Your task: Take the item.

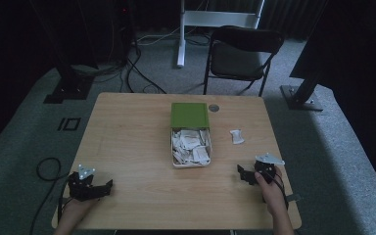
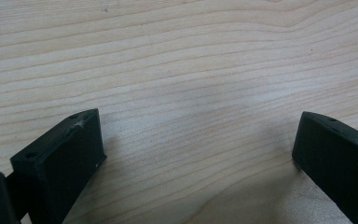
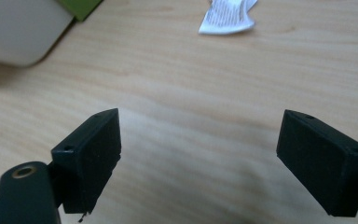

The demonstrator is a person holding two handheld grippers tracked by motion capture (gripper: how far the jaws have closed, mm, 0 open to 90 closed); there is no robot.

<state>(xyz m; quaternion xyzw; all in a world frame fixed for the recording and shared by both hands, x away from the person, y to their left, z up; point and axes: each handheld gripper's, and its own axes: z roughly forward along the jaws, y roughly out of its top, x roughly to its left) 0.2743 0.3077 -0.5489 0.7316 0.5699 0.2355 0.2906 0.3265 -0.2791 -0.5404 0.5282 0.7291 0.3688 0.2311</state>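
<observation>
A white box (image 1: 191,164) full of small white packets sits mid-table, its green lid (image 1: 190,115) lying against its far end. One loose white packet (image 1: 236,136) rests on the wood to the right of the box, and it is at the top of the right gripper view too (image 3: 226,16). My left gripper (image 1: 108,184) rests near the front left corner, open, with bare wood between its jaws (image 2: 198,140). My right gripper (image 1: 240,170) sits near the front right, open and empty (image 3: 198,140), pointing toward the box corner (image 3: 18,32).
The wooden table (image 1: 127,142) has a small round grey disc (image 1: 214,107) near its far edge. Beyond the table stand a black folding chair (image 1: 242,56), a white stand (image 1: 186,29) and dark frames with cables on the grey carpet.
</observation>
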